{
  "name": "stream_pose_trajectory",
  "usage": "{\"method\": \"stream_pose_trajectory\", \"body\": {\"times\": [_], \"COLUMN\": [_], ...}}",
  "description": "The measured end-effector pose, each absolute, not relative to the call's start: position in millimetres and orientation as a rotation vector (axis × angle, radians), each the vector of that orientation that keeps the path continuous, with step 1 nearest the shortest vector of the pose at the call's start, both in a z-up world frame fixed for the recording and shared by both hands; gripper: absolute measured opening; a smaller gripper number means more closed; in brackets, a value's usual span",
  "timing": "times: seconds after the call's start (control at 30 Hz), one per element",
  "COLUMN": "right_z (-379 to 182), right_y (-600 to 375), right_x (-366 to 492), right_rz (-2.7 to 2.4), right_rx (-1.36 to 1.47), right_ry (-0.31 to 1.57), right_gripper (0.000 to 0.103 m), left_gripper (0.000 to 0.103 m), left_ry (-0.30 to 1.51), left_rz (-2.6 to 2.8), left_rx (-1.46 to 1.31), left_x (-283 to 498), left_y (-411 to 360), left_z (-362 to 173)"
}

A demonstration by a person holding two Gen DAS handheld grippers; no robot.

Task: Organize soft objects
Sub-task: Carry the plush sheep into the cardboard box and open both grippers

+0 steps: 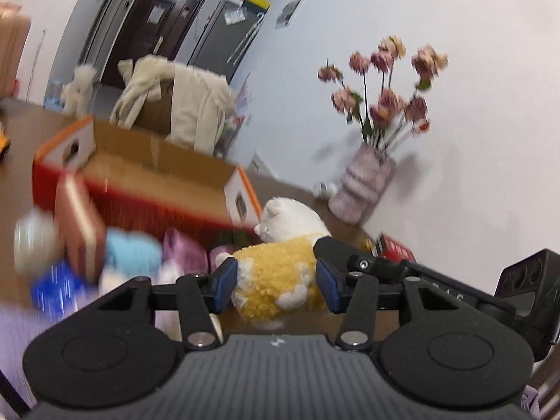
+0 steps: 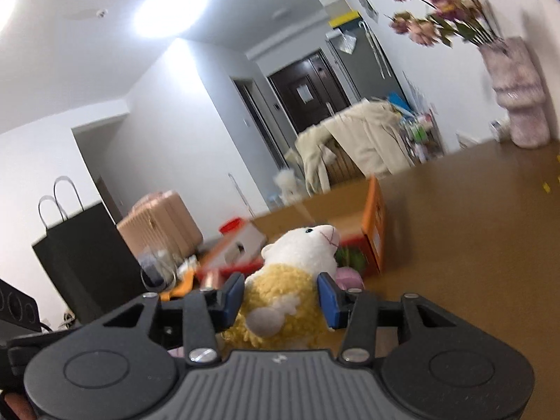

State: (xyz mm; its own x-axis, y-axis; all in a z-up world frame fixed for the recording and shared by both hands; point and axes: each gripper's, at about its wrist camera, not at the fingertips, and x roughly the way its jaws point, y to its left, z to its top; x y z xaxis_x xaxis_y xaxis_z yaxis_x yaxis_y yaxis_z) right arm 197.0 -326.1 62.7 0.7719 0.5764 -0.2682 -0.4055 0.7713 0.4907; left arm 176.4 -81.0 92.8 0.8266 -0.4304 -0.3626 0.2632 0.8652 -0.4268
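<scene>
Left gripper point(image 1: 277, 285) has its blue pads point(image 1: 224, 285) pressed into the yellow fleece body of the plush sheep point(image 1: 280, 273), one pad on each flank, so it is clamped on the toy. Right gripper point(image 2: 281, 302) is doing the same from the other end: its blue pads point(image 2: 329, 301) squeeze the sheep point(image 2: 290, 280) at the sides, a pale hoof poking back toward the camera. So both grippers share one toy, held between them above the brown table point(image 2: 472, 245).

From the left wrist the sheep's white head faces away, and the right gripper's black finger linkage shows just beyond the right pad. Ahead and to the left of this gripper, blurred, lie more soft things: a light-blue plush point(image 1: 131, 248), a pink plush point(image 1: 185, 252) and a blue item point(image 1: 56, 288). Behind them stands the open orange cardboard box point(image 1: 154, 171). Off to the right front is a pink vase point(image 1: 364, 185) of dried flowers against the wall.

The right wrist alone shows the sheep's face, with blue eye and stitched mouth, turned right. Just past it sits a pink ball-like plush point(image 2: 348, 276), then the orange box point(image 2: 376, 227). Far left stand a black paper bag point(image 2: 80, 252) and a pink suitcase point(image 2: 161, 224).
</scene>
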Motion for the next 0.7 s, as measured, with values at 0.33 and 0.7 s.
{"method": "stream_pose_trajectory", "body": {"times": [0.33,0.7], "right_z": [70,23], "right_y": [-287,-268], "right_x": [335,385], "right_rz": [0.504,0.335], "right_rx": [0.441,0.345], "right_ry": [0.453,0.531], "right_gripper": [0.044,0.044], "left_gripper": [0.05,0.051], "left_ry": [0.554,0.779], "left_rz": [-0.362,-0.396], "left_rx": [-0.457,-0.459], "left_x": [328,407], "left_y": [-51,-47], "left_z": [95,35]}}
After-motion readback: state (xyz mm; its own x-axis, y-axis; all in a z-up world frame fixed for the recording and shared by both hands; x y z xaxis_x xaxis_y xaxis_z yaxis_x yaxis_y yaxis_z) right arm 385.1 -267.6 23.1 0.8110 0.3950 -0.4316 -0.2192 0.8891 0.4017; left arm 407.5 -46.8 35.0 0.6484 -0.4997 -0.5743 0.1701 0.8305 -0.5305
